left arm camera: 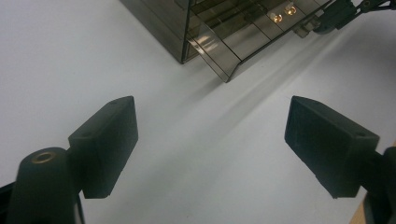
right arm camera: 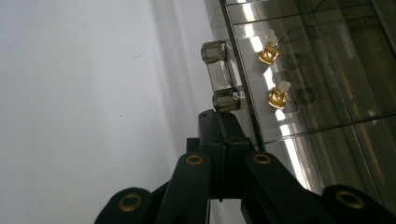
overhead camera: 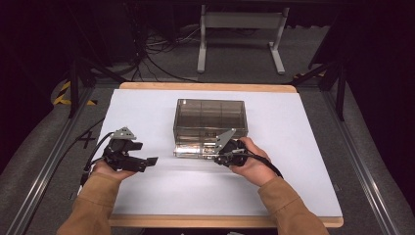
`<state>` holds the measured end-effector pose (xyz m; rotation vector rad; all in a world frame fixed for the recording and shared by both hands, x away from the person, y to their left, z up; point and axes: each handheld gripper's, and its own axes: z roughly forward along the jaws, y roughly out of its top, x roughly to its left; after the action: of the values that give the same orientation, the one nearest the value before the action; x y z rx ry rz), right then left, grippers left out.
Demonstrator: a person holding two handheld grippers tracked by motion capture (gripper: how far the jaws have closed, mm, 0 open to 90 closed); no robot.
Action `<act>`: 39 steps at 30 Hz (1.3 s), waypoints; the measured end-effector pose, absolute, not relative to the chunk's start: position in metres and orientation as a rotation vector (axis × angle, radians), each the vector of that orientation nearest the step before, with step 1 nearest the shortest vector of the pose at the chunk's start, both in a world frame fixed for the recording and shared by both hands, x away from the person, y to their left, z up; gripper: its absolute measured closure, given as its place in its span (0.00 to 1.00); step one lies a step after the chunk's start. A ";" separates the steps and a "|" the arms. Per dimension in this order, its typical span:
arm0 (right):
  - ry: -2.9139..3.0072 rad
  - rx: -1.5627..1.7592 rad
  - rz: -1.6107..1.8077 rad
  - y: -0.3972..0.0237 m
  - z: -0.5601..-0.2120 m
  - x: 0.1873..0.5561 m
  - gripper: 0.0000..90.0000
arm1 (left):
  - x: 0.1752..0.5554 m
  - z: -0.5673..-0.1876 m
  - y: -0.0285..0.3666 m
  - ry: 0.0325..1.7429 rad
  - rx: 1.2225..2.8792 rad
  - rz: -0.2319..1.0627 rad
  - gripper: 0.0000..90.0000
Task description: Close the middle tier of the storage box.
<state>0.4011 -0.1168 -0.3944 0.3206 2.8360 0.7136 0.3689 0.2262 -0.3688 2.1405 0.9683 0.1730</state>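
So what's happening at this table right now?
A person works on a smoky clear plastic drawer box on the white table with a gripper in each hand. The bottom drawer is pulled partly out. The right gripper is shut, its jaws pressed together right at the drawer's clear handle; whether it touches I cannot tell. The left gripper is off to the side, jaws apart and holding nothing.

**No readable writing in any view**

No words, brand names, labels or numbers can be read anywhere in the three views. The one sign-like marking is a strip of yellow-and-black hazard stripes (overhead camera: 62, 93) on the floor beside the left edge of the worktop (overhead camera: 147, 196). A dark cross-shaped mark (overhead camera: 88, 139) also lies on the floor there; it carries no lettering.
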 end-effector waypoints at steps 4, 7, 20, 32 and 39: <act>2.818 0.334 0.721 -0.118 -0.393 0.403 1.00 | 0.369 -0.369 0.226 0.970 2.139 0.172 0.20; 2.802 0.338 0.720 -0.118 -0.393 0.406 1.00 | 0.369 -0.369 0.226 0.970 2.139 0.172 0.20; 2.765 0.379 0.751 -0.121 -0.393 0.412 1.00 | 0.369 -0.369 0.226 0.970 2.139 0.173 0.20; 2.723 0.421 0.777 -0.122 -0.394 0.420 1.00 | 0.366 -0.369 0.229 0.968 2.133 0.174 0.20; 2.699 0.448 0.774 -0.123 -0.394 0.424 1.00 | 0.365 -0.369 0.232 0.970 2.132 0.184 0.20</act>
<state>0.4241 -0.1229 -0.3944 0.4484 2.6986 0.7742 0.3646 0.2319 -0.3692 2.1315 0.9699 0.1835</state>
